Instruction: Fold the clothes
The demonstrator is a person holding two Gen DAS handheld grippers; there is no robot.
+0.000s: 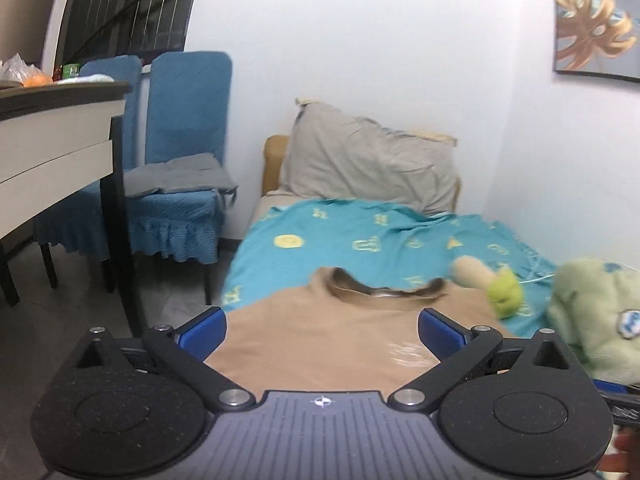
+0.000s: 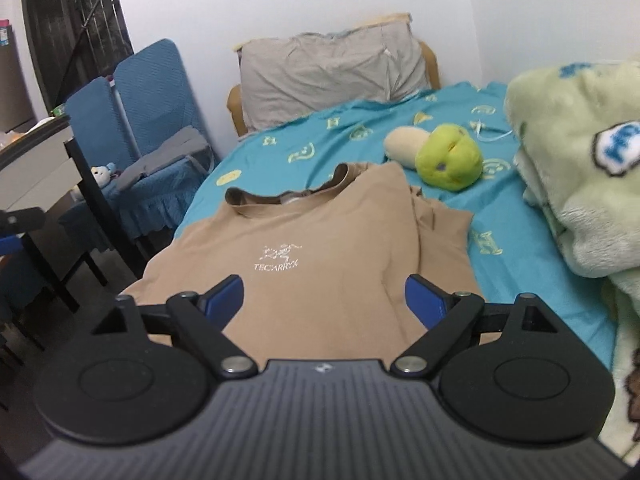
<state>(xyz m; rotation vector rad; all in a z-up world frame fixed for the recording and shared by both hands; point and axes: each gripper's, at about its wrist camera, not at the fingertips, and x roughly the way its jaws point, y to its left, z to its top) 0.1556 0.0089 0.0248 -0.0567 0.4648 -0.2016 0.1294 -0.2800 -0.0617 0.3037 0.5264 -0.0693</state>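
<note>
A tan T-shirt (image 2: 320, 240) lies flat, chest print up, on the near part of the teal bedsheet (image 2: 352, 120), collar toward the far grey pillow (image 2: 332, 64). Its left side reaches the bed's left edge; its right sleeve is folded over. Just right of the collar rests a green plush toy (image 2: 448, 162), and a pale fleece blanket (image 2: 580, 160) crowds the right side. Left of the bed, blue chairs (image 1: 180, 140) and a table (image 1: 60, 132) narrow the floor. The left gripper (image 1: 322, 330) and right gripper (image 2: 324, 298) both hover wide apart above the shirt, holding nothing
</note>
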